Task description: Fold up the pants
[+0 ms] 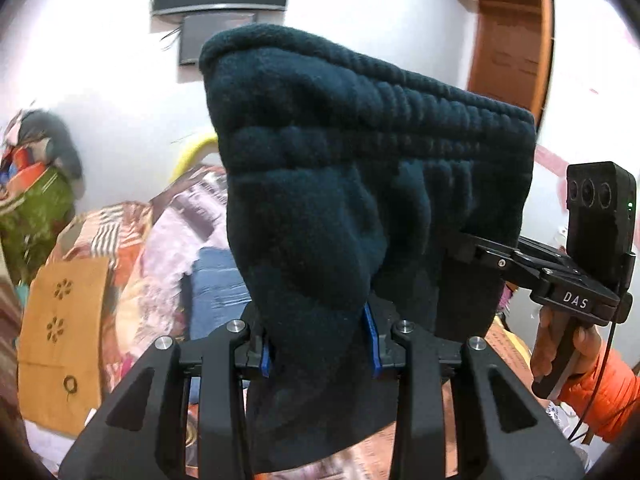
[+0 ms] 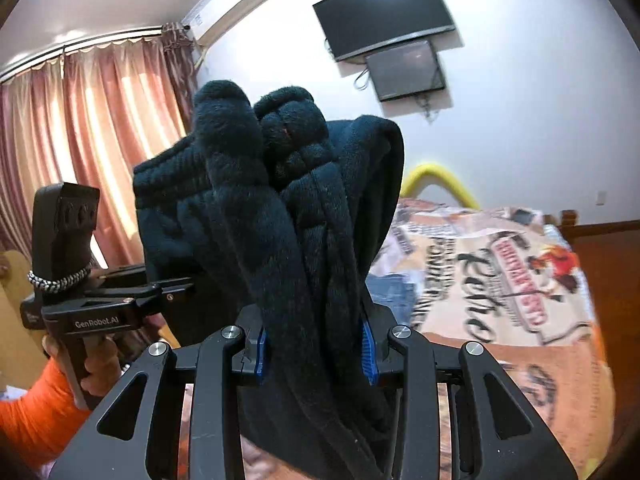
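The dark fleece pants were held up in the air above the bed, well clear of its patterned cover. The left tool was seen pinching a bunched thickness of the fabric between its blue pads, below the ribbed waistband. The right tool was likewise pressed onto a thick gather of the same garment, several layers being caught between its fingers. In the left wrist view the right tool was seen gripping the garment's far edge, so that the waistband was stretched between the two grips.

The step in hand was judged to be the lifting and spreading of the pants before they are laid down. For this to be done well, both grips would need to be kept firm, since fleece in a thick bundle may slip out layer by layer. The two tools should be drawn apart evenly, so that the waistband is pulled straight and the legs hang free. The lower part of the legs could not be seen, so whether they were twisted could not be told. A folded blue garment lay on the bed beneath; the pants would best be lowered beside it, not upon it.
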Available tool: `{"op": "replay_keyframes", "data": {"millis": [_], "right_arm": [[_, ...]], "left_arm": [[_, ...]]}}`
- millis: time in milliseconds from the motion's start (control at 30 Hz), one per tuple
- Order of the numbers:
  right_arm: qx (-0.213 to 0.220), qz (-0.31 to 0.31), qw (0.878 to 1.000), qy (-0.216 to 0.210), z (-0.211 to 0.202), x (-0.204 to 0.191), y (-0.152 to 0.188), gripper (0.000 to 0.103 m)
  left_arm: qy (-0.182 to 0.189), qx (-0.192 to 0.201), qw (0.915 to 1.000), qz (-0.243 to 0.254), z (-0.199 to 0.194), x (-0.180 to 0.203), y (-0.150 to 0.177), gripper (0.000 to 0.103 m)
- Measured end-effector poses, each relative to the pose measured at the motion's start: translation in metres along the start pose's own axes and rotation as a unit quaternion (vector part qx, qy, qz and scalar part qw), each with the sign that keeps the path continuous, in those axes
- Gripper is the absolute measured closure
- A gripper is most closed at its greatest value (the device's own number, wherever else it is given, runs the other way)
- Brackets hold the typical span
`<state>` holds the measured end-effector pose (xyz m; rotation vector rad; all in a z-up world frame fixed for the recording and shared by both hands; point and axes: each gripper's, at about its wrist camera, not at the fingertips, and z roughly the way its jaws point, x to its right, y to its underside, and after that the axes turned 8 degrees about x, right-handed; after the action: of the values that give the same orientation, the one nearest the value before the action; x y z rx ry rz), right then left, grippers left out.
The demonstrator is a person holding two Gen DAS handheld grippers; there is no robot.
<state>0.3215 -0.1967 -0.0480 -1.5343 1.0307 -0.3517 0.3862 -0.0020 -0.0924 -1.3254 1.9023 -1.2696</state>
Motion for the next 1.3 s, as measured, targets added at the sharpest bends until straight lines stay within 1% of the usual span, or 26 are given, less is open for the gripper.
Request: {"op": "replay_keyframes", "data": {"millis": [133,200,300,400,467,500,567,600,633,767,967,1100,1167,1267,1300], "right_arm": [[-0.016,-0.003,1.000,-0.017,0.035,-0.007,0.009,0.071],[-0.025,-0.005,0.999,-0.022,0.050,-0.008,0.012,0.071],[-0.036,-0.005,0.999,-0.025,0.071,-0.005,0.018,0.071],[-0.043,0.003,0.999,-0.026,0.093,0.003,0.026,0.071],[-0.048,0.009,0.999,-0.023,0.108,0.009,0.032,0.071],[-0.050,0.012,0.998,-0.022,0.115,0.011,0.034,0.071],[-0.054,0.017,0.998,-0.019,0.131,0.015,0.038,0.071],[-0.028,0.033,0.999,0.011,0.137,0.017,0.039,0.071],[-0.029,0.035,0.999,0.013,0.144,0.022,0.039,0.071],[-0.039,0.041,0.998,0.020,0.165,0.037,0.042,0.072],[-0.097,0.026,0.994,0.043,0.203,0.062,0.052,0.072],[-0.138,0.053,0.988,0.053,0.226,0.088,0.065,0.071],[-0.167,0.058,0.982,0.064,0.238,0.098,0.075,0.068],[-0.202,0.048,0.974,0.096,0.246,0.103,0.088,0.065],[-0.209,0.043,0.972,0.102,0.247,0.103,0.091,0.059]], "left_arm": [[-0.020,-0.004,0.9996,-0.018,0.009,-0.032,0.009,0.069],[-0.027,-0.005,0.9993,-0.023,0.013,-0.040,0.012,0.069],[-0.029,-0.011,0.9988,-0.038,0.028,-0.052,0.017,0.069],[-0.033,-0.019,0.9982,-0.047,0.052,-0.070,0.021,0.069],[-0.037,-0.026,0.9976,-0.052,0.071,-0.083,0.024,0.069],[-0.037,-0.028,0.9974,-0.056,0.072,-0.088,0.027,0.069],[-0.031,-0.037,0.9959,-0.076,0.091,-0.100,0.028,0.069],[-0.029,-0.039,0.9955,-0.082,0.096,-0.102,0.029,0.069],[-0.026,-0.042,0.9949,-0.088,0.106,-0.112,0.031,0.069],[-0.026,-0.063,0.9930,-0.096,0.142,-0.130,0.036,0.069],[-0.028,-0.100,0.9877,-0.117,0.197,-0.160,0.054,0.069],[-0.030,-0.141,0.9799,-0.137,0.230,-0.174,0.071,0.068],[-0.040,-0.167,0.9740,-0.148,0.245,-0.178,0.083,0.068],[-0.066,-0.187,0.9695,-0.144,0.250,-0.185,0.098,0.068],[-0.063,-0.186,0.9694,-0.147,0.251,-0.185,0.099,0.066]]}}
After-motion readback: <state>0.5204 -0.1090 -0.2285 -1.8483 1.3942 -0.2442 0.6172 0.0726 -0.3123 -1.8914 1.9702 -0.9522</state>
